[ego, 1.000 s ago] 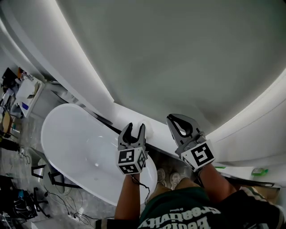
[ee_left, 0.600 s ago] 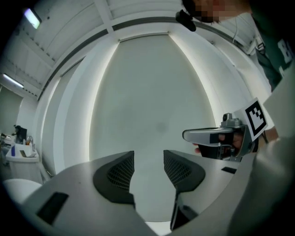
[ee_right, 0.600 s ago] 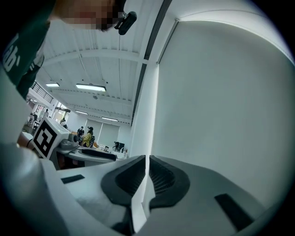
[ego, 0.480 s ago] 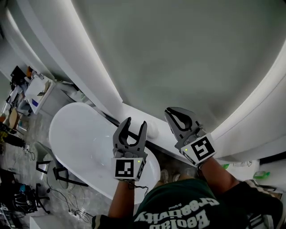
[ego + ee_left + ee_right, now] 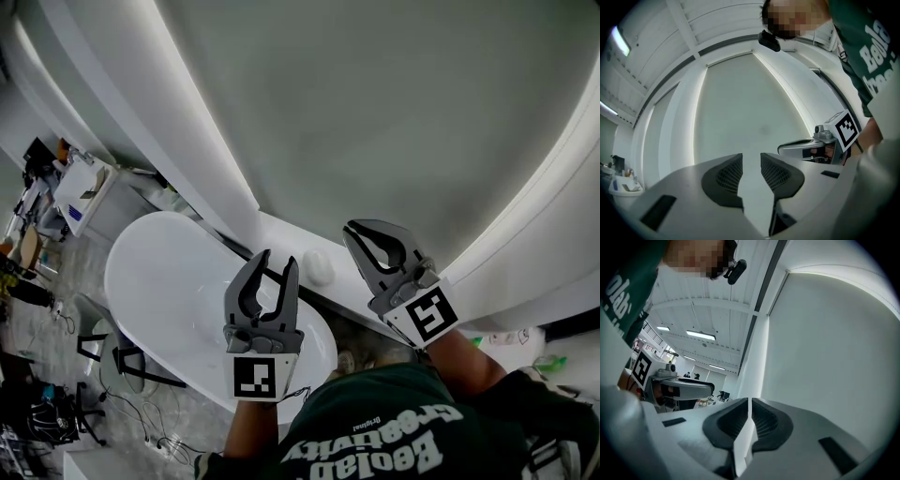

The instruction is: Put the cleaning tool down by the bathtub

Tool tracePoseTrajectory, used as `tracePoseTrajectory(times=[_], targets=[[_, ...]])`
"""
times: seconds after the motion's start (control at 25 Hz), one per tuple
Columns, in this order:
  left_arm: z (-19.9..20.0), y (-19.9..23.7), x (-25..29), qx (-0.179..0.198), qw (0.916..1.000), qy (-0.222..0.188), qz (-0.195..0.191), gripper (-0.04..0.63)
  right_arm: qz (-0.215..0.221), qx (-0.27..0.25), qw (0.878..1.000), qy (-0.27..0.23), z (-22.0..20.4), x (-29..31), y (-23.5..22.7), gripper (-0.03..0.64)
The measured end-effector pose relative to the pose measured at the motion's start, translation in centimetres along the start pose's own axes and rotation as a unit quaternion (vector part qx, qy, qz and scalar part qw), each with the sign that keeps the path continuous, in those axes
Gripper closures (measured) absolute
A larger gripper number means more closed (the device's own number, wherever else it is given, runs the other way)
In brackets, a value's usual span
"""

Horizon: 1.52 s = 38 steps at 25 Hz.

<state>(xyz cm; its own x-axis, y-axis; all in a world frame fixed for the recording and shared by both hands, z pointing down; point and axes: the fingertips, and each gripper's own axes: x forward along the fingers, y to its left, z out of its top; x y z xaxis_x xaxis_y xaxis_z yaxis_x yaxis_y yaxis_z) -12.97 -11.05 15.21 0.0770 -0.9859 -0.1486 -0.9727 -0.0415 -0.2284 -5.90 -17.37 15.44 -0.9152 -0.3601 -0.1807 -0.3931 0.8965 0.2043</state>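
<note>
In the head view a white oval bathtub lies at the lower left. A small white rounded thing, possibly the cleaning tool, rests on the white ledge by the tub's rim, apart from both grippers. My left gripper hangs over the tub's near end. Its jaws have just been closing, and a narrow gap with nothing in it shows between the pads. My right gripper is raised to the right of the white thing, shut and empty; in its own view the right gripper faces the wall.
A white cart with small items stands at the far left. Cables and black stands lie on the floor beside the tub. The person's shoes show below the ledge. A grey curved wall panel fills the upper view.
The left gripper has risen toward the camera, rolled, and its jaws have narrowed. The right gripper has risen a little and stayed shut. The white thing on the ledge has not moved.
</note>
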Motion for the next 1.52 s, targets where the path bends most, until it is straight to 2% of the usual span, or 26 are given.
tracePoseTrajectory(times=[0.16,0.24,0.8,1.52], targets=[[0.4,-0.2,-0.6,0.016,0.9999,-0.004,0.0,0.512,-0.003,0.008,1.0,-0.004,0.9,-0.2,0.6,0.598],[0.2,0.2,-0.9,0.016,0.9998,-0.003,0.013,0.586,-0.002,0.003,1.0,-0.01,1.2,-0.3,1.1,0.598],[-0.6,1.8,-0.8,0.012,0.9983,0.006,0.057,0.586,0.014,-0.003,1.0,-0.024,1.6,-0.3,1.9,0.601],[-1.1,1.5,-0.7,0.022,0.9979,0.012,0.06,0.586,0.011,-0.005,1.0,-0.019,1.0,-0.4,1.9,0.601]])
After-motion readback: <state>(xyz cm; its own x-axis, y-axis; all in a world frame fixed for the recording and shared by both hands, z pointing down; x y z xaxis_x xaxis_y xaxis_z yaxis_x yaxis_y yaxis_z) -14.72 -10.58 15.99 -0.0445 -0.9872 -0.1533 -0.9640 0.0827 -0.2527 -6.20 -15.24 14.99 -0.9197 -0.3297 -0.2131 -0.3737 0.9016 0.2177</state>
